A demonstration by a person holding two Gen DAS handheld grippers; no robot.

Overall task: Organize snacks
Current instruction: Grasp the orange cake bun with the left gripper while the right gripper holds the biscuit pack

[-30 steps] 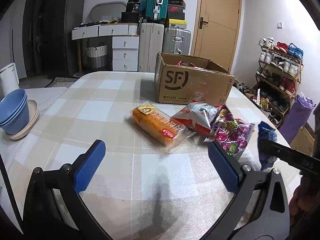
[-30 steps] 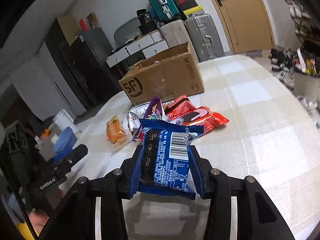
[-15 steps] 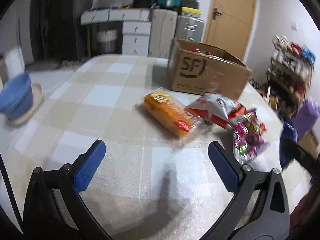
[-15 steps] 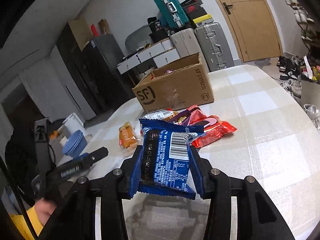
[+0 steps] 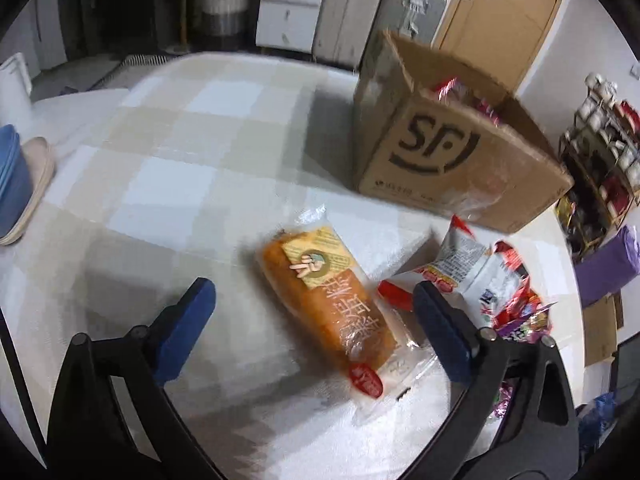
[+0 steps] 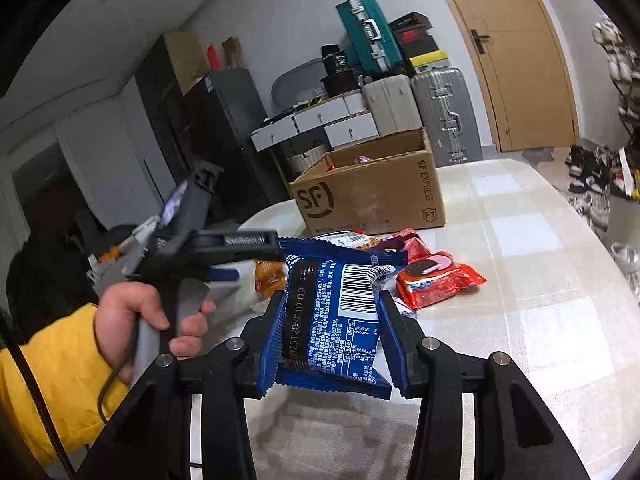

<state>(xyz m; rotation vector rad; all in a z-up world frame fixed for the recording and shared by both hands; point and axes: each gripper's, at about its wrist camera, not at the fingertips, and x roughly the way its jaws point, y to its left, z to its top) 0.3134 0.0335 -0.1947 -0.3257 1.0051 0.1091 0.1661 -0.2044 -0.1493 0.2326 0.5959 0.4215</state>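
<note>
The cardboard box (image 5: 460, 152) marked SF stands open at the far right of the checked tablecloth (image 5: 192, 184); red and pink snack wrappers show above its rim, though the full contents cannot be read. A stack of blue bowls (image 5: 12, 176) on a beige plate sits at the far left edge of the table. The orange bread packet (image 5: 324, 300) lies flat on the cloth, near the box, its clear wrapper printed with a yellow label and a red seal at the near end. The left gripper (image 5: 316, 320) hangs above this packet with the packet between its blue pads (image 5: 188, 320); the jaws are closing but the pads stand clear of the wrapper on both sides. To the right of the packet lie a white-and-red snack bag (image 5: 464, 268) and a purple candy bag (image 5: 520, 324), touching each other. The right gripper (image 6: 332, 328) pinches a blue biscuit packet (image 6: 332, 312), barcode side facing the camera, held above the table on the near side. A red cookie packet (image 6: 436, 276) rests on the cloth beyond it. A hand (image 6: 136, 320) in a yellow sleeve grips the left tool's handle.
</note>
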